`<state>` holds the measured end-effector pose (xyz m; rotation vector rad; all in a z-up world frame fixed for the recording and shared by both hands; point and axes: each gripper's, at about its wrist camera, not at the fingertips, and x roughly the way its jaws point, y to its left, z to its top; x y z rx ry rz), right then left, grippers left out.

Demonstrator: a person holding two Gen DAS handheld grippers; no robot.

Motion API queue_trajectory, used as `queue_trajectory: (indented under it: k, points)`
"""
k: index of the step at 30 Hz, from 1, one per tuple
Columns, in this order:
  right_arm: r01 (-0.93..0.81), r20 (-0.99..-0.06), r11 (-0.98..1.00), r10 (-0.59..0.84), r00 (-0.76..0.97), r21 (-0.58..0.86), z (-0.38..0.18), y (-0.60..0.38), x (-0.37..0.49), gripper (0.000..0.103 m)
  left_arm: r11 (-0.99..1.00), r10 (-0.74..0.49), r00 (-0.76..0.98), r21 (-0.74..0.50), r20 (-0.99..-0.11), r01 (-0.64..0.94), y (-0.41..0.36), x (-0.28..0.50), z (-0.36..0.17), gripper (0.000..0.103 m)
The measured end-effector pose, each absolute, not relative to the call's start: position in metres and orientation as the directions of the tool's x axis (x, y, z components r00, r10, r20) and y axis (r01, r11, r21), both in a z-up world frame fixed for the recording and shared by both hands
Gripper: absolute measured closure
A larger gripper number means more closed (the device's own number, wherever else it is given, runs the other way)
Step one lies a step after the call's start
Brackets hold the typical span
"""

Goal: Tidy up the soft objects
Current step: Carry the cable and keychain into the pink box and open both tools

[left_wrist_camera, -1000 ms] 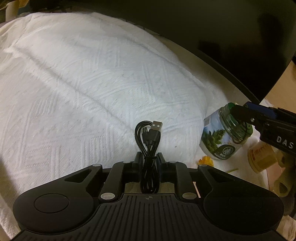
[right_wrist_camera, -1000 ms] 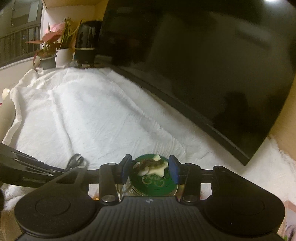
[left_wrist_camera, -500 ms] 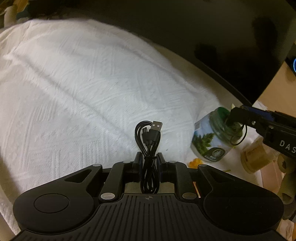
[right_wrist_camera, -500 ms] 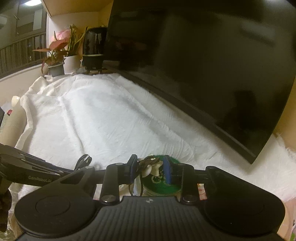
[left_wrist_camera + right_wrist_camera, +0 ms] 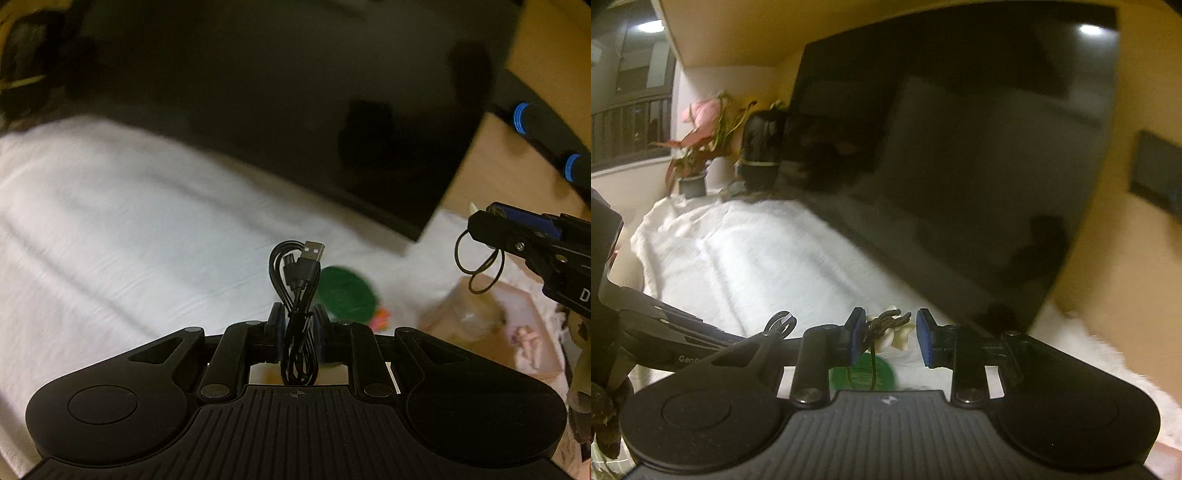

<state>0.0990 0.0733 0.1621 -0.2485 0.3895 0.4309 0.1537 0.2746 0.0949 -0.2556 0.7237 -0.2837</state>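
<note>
My left gripper is shut on a coiled black USB cable that stands upright between the pads. My right gripper has its jaws apart, and a hair tie with a white flower hangs against its left pad; thin black loops dangle from that gripper in the left wrist view. Whether the jaws pinch it I cannot tell. A jar with a green lid stands below the right gripper on the white cloth. The lid also shows in the left wrist view.
A large dark TV screen stands along the back of the cloth. Potted plants and a dark pot stand at the far end. A blurred tan container and a tray with small items lie at right.
My right gripper has risen from the green-lidded jar with the flower hair tie, and its jaws have widened. My left gripper has also lifted and tilted up, cable still held.
</note>
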Motion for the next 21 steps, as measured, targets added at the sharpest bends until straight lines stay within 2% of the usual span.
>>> queue_trajectory:
  k: [12,21]
  points:
    - [-0.213,-0.328,0.962,0.148,0.933,-0.173,0.198,-0.050,0.042,0.073,0.862,-0.507,0.675,-0.296,-0.536,0.412,0.136,0.154,0.154,0.085]
    - [-0.033,-0.341,0.992,-0.011,0.940,-0.124,0.195,-0.151,0.023,0.073,0.734,-0.656,0.498,-0.327,-0.567,0.595,0.010,0.146,0.156,0.085]
